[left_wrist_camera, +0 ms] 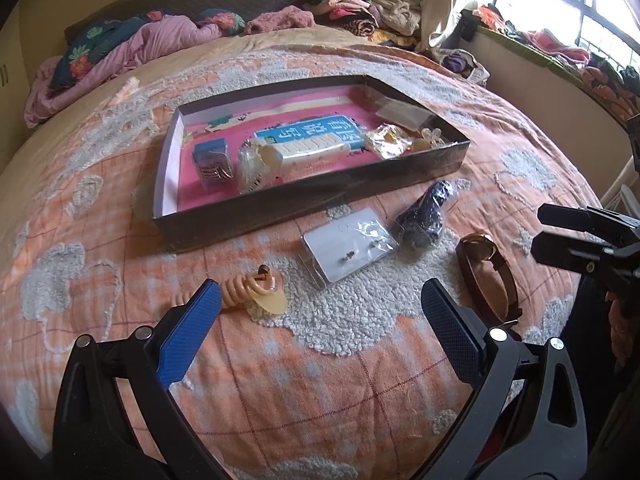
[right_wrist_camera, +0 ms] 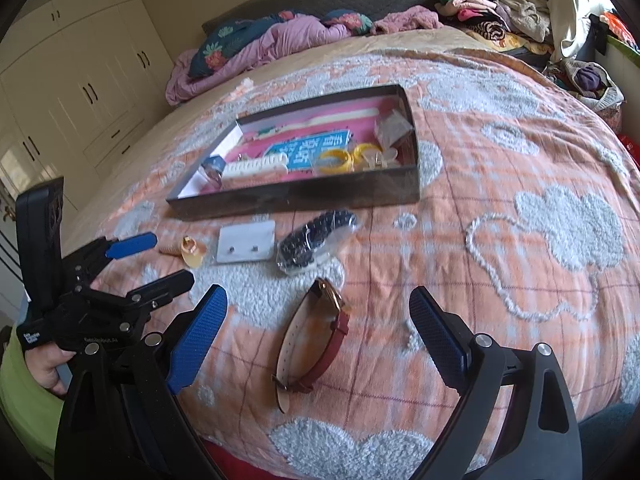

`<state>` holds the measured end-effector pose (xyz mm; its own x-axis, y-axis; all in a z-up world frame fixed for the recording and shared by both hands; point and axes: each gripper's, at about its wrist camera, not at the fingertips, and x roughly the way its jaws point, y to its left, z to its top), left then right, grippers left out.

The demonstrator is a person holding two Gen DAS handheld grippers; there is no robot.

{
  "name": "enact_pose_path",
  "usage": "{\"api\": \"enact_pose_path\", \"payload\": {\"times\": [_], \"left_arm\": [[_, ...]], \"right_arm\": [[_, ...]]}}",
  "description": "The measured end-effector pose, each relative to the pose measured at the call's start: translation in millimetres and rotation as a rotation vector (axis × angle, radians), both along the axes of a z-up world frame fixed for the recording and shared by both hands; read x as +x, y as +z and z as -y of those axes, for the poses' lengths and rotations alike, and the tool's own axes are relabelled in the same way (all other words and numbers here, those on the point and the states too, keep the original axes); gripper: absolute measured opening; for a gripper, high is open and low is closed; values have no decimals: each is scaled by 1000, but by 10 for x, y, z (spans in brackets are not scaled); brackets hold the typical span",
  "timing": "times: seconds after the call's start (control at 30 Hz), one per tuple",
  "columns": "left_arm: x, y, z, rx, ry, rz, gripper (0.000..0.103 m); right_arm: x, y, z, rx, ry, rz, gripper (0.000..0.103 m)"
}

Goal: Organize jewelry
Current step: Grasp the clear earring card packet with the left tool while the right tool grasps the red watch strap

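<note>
A shallow dark box (left_wrist_camera: pixel 312 210) (right_wrist_camera: pixel 300 196) lies on the bed and holds bangles, a blue packet, a white comb-like piece and clips on a pink book. In front of it lie a peach spiral hair clip (left_wrist_camera: pixel 256 290) (right_wrist_camera: pixel 188 250), a white earring card (left_wrist_camera: pixel 348 252) (right_wrist_camera: pixel 246 242), a black bagged band (left_wrist_camera: pixel 428 212) (right_wrist_camera: pixel 316 240) and a red-strapped watch (left_wrist_camera: pixel 486 268) (right_wrist_camera: pixel 320 340). My left gripper (left_wrist_camera: pixel 320 300) (right_wrist_camera: pixel 168 260) is open above the blanket, short of the clip and card. My right gripper (right_wrist_camera: pixel 318 300) (left_wrist_camera: pixel 538 230) is open, and the watch lies between its fingers.
An orange and white quilted blanket (right_wrist_camera: pixel 520 240) covers the bed. Pillows and a purple duvet (left_wrist_camera: pixel 120 52) lie at the head, with piled clothes (left_wrist_camera: pixel 360 12) beside them. White wardrobes (right_wrist_camera: pixel 80 92) stand to the left. A person's hand (right_wrist_camera: pixel 44 364) holds the left gripper.
</note>
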<state>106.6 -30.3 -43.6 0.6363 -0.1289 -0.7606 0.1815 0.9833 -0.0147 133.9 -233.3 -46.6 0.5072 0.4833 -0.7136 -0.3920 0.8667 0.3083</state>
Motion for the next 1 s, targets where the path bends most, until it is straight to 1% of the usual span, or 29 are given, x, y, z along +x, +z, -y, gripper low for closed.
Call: {"api": "enact_pose_path", "payload": {"times": [0.17,0.33,0.43,0.5,0.57,0.67,0.73,0.77,0.8,0.83,0.87,0.93,1.0], "left_arm": [[64,-72,35,46,-23,-17,93],[183,-141,62,77,-66,-36,93],[267,-190,82,112,-99,-55,93],[316,-204,70,116,-105,-60,93],[390,-213,45,112,-110,-67,93],[456,-223,30,128,-119,-61,93],[476,-222,31,119,-127,-61,93],[487,-226,41,114,-134,-64,93],[497,-230,52,115,-140,-65,93],[503,-237,80,124,-153,-64,93],[503,-244,110,136,-167,-61,93],[501,-261,170,150,-197,-63,93],[495,-276,230,164,-227,-60,93]], "right_arm": [[5,-160,-65,-33,5,-51,92],[10,-266,-175,-83,17,-56,91],[55,-355,-219,-114,14,-70,86],[61,-395,-256,-128,22,-66,85],[72,-418,-302,-150,29,-57,82],[75,-458,-381,-187,40,-38,75],[87,-492,-428,-226,44,-22,61],[91,-501,-438,-235,49,-14,58],[91,-503,-438,-230,56,-15,47],[92,-497,-437,-226,59,-13,42],[92,-490,-432,-225,58,-8,40],[102,-470,-386,-209,49,-7,32],[122,-437,-310,-175,37,-9,29]]}}
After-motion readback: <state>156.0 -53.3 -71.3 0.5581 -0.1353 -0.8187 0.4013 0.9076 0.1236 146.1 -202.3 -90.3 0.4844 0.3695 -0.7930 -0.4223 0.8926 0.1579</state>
